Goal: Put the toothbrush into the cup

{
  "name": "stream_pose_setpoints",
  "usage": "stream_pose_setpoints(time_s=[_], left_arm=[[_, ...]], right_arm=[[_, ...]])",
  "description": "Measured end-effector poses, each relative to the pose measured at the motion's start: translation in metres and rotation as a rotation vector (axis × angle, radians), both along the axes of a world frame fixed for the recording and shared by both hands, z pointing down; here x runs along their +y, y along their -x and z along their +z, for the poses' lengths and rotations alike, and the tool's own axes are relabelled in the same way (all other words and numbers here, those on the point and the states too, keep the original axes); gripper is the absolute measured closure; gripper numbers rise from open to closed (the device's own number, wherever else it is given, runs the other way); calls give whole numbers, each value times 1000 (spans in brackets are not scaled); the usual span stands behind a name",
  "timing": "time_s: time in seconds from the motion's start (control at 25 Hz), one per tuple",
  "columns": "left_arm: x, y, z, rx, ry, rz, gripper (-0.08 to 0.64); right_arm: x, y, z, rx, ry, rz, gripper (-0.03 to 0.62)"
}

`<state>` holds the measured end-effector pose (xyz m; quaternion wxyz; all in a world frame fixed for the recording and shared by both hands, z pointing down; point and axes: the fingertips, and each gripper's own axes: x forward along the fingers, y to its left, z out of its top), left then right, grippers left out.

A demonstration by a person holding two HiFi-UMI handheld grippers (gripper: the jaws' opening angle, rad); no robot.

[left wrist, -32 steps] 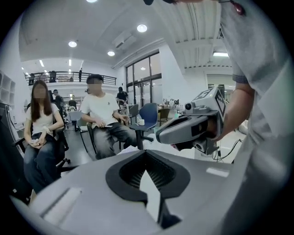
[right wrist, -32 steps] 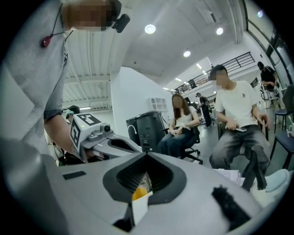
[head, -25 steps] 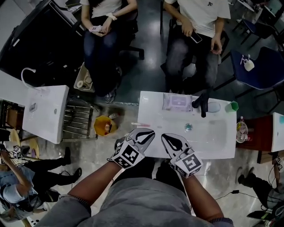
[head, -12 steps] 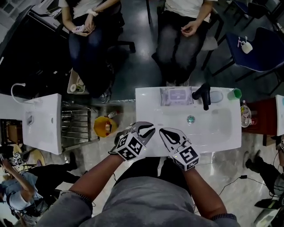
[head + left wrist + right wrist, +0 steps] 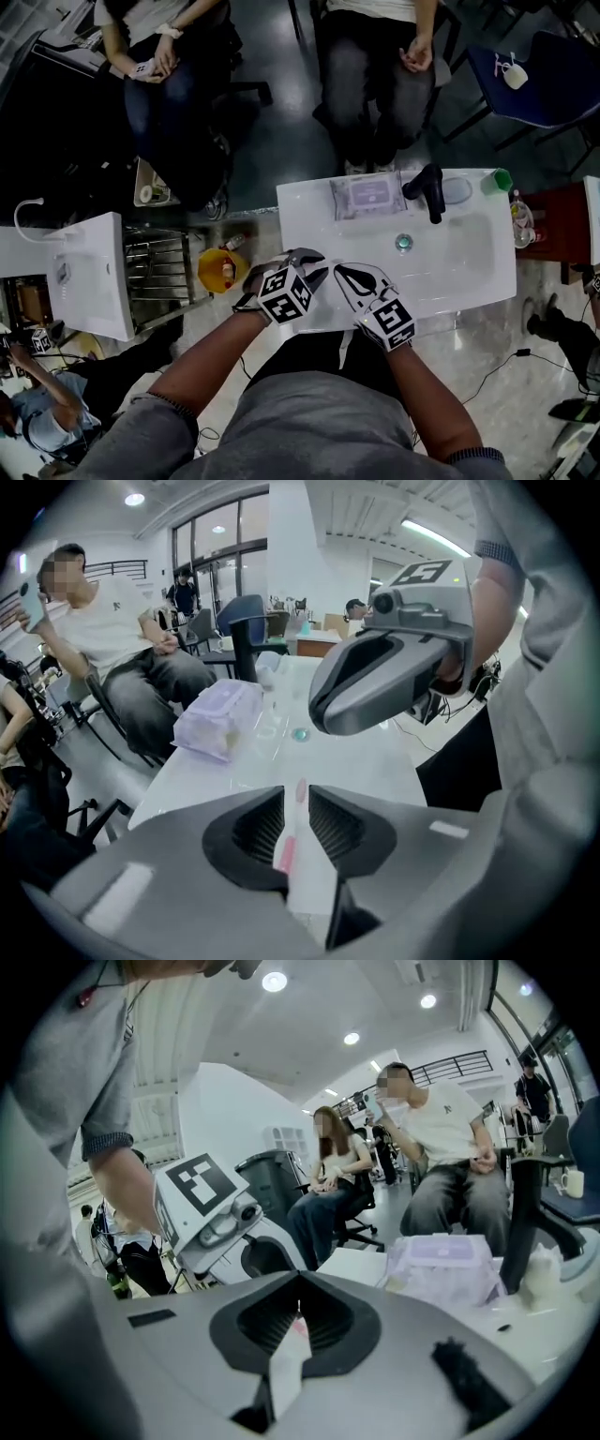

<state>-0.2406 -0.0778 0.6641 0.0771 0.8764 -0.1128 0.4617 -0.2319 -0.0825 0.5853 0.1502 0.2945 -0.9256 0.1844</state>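
Observation:
A pink and white toothbrush [image 5: 287, 847] lies on the white sink counter [image 5: 469, 281] near its front left corner. My left gripper [image 5: 307, 257] points steeply down over it. Its jaws have just been opening, and the brush shows in the narrow gap between them [image 5: 296, 795], not pressed by the pads. In the head view the gripper hides the brush. My right gripper [image 5: 343, 275] hovers close beside it on the right, tips together and nothing held [image 5: 299, 1284]. The green cup [image 5: 497, 180] stands at the counter's far right corner.
A black faucet [image 5: 427, 187] and a pack of wipes [image 5: 366, 195] sit along the counter's back edge, with the basin drain [image 5: 404, 242] in front. Two seated people [image 5: 375, 66] are beyond the counter. A yellow bin [image 5: 217, 268] stands on the floor to the left.
Both grippers have come down toward the counter's front left corner. The left one now covers the toothbrush in the head view, and its jaws have parted.

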Motion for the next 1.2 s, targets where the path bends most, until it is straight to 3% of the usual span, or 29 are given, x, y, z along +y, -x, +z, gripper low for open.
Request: stream_pose_setpoints(time_s=[0.28, 0.76, 1.2], left_arm=[[5, 0, 32, -142, 55, 117, 456], [5, 11, 75, -308, 173, 175, 451], [0, 9, 81, -357, 146, 167, 484]], right_arm=[[-3, -3, 10, 9, 17, 16, 578], [-9, -4, 17, 11, 36, 18, 578], [-13, -10, 14, 15, 34, 27, 578]])
